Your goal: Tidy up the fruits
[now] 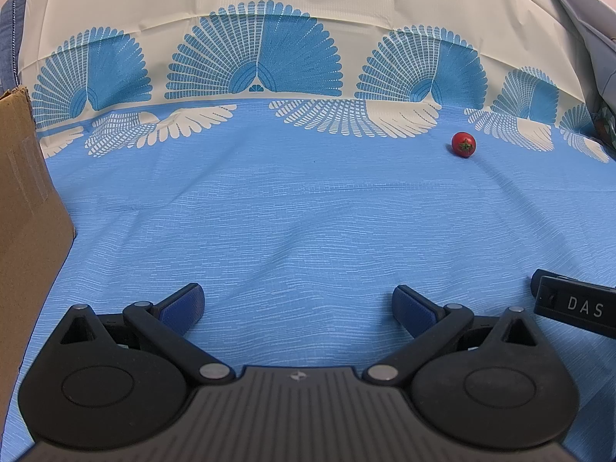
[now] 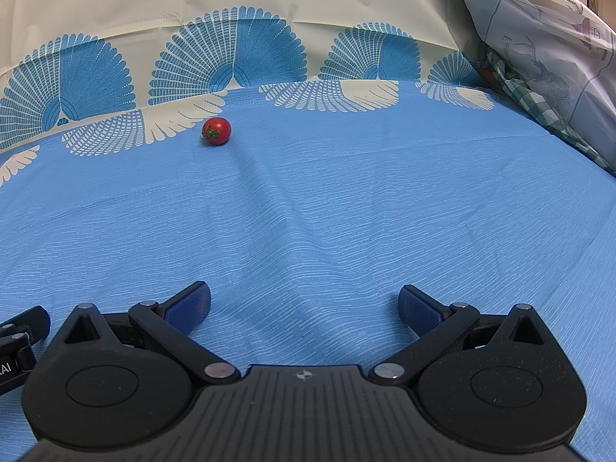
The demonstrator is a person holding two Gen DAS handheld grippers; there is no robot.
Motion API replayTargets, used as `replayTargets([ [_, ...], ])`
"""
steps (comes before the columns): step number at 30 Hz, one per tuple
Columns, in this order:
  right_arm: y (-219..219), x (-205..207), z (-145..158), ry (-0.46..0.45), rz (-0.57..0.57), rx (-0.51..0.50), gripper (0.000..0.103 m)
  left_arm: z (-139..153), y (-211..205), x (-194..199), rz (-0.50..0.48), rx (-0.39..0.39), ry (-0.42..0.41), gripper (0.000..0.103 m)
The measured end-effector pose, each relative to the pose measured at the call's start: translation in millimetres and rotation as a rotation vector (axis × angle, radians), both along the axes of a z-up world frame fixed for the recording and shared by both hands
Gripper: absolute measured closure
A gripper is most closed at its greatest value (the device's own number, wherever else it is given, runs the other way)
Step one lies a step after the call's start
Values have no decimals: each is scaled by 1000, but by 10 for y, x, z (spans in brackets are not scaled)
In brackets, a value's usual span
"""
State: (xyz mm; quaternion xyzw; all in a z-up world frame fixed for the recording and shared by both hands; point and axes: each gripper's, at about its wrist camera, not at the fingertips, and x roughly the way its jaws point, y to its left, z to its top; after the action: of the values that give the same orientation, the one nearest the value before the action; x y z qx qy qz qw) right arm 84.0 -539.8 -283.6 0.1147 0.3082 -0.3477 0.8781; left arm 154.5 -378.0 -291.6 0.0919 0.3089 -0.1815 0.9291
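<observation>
The blue tablecloth [image 1: 308, 211] with its band of fan-shaped prints fills nearly everything ahead of both my grippers, rumpled into soft folds; one crease runs from between my right fingers up toward the fruit. To the far left of my left gripper [image 1: 298, 304] a brown cardboard box [image 1: 27, 211] stands on the cloth, its taped side facing me. To the far right of my right gripper [image 2: 304, 304] lies a heap of printed plastic sheeting [image 2: 546, 46] with a green checked cloth [image 2: 531, 104] tucked under it.

I hold both grippers low and level over the cloth, side by side. The black edge of my right tool [image 1: 573, 304] shows at the lower right of my left view. Both have their blue-padded fingers spread wide, holding nothing.

The one cherry tomato [image 1: 464, 144] sits far ahead and to the right of my left gripper, near the white fan prints. From my right gripper it lies far ahead and to the left [image 2: 216, 131], lying on its side with the green stem cap pointing left. Only bare cloth lies between it and either gripper.
</observation>
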Motion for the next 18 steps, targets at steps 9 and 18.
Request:
replayTargets([
  [9, 1, 2, -6, 0, -1, -2, 1, 1, -13, -4, 2, 11, -5, 0],
  [18, 24, 5, 24, 16, 5, 5, 1, -2, 0, -13, 0, 4, -5, 0],
])
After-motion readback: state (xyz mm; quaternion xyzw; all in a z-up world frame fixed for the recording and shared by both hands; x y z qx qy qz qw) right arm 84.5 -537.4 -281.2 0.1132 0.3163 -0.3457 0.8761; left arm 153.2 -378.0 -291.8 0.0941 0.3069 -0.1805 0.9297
